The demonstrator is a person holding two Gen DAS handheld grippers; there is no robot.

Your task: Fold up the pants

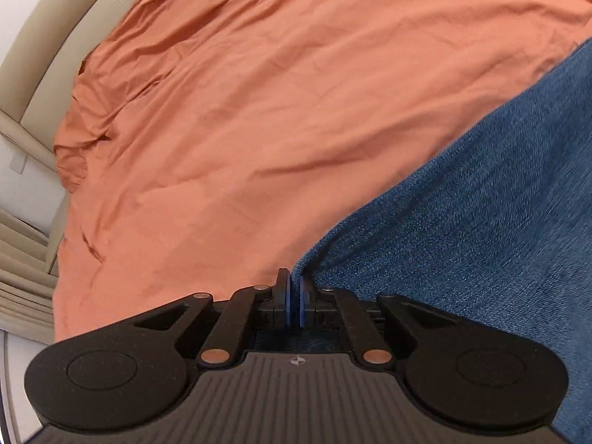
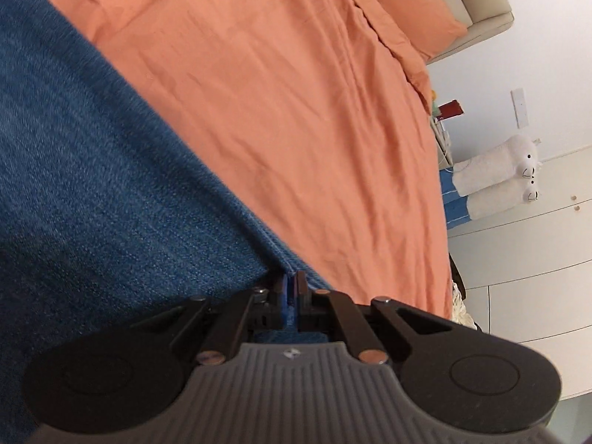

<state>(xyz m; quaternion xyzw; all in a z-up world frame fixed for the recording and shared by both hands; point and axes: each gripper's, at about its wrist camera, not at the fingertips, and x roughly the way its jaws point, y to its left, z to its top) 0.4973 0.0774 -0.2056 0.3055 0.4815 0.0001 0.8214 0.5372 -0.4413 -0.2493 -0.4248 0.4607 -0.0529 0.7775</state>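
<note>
The blue denim pants (image 1: pixel 481 203) fill the right side of the left wrist view and the left side of the right wrist view (image 2: pixel 92 170), stretched between both grippers above the orange bed sheet (image 1: pixel 259 111). My left gripper (image 1: pixel 295 288) is shut on a denim edge at its fingertips. My right gripper (image 2: pixel 291 288) is shut on a seamed edge of the same pants. The rest of the pants is out of view.
The orange sheet (image 2: pixel 296 111) covers the bed below. A beige headboard (image 1: pixel 48 37) is at the left. An orange pillow (image 2: pixel 403 3), a white stuffed toy (image 2: pixel 495 174) and white drawers (image 2: pixel 536 259) are at the right.
</note>
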